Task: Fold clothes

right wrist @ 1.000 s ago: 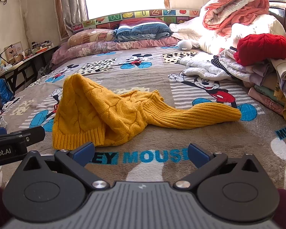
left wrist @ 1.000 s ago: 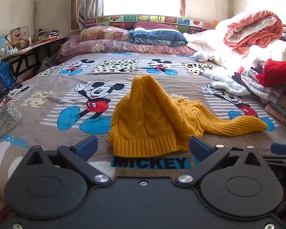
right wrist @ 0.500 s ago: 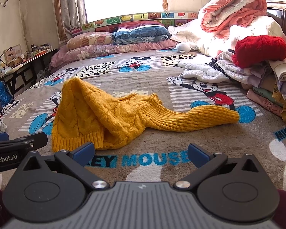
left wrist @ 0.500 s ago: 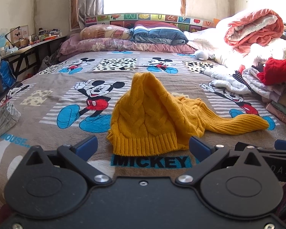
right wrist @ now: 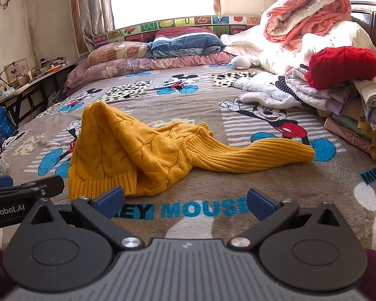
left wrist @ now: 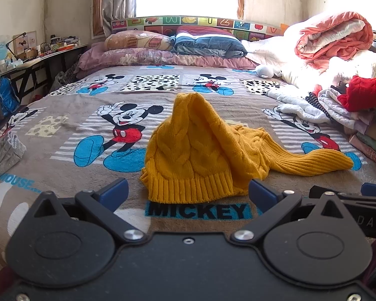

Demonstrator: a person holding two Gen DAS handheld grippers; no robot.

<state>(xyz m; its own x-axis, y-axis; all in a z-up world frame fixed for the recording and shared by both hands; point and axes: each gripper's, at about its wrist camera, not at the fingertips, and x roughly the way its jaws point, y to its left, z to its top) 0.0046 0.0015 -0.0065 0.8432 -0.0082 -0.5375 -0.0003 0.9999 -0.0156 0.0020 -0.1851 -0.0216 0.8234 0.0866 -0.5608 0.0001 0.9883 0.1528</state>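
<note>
My left hand-held gripper [left wrist: 188, 194] and right hand-held gripper [right wrist: 185, 199] both released, just short of the yellow sweater [left wrist: 200, 150], clothes pile [right wrist: 338, 82] right of it, on the Mickey bedspread [left wrist: 62, 115]

right tongs [right wrist: 185, 198] edged slightly nearer the yellow sweater [right wrist: 148, 150], left tongs [left wrist: 188, 193] barely shifted

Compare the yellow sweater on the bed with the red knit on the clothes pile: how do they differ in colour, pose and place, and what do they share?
The yellow sweater lies crumpled on the bedspread with one sleeve stretched out toward the pile; the red knit is bunched into a compact lump. The yellow sweater sits alone mid-bed; the red knit rests on top of the clothes pile at the bed's side. Both are chunky knitwear, and neither is held by a tool.
</note>
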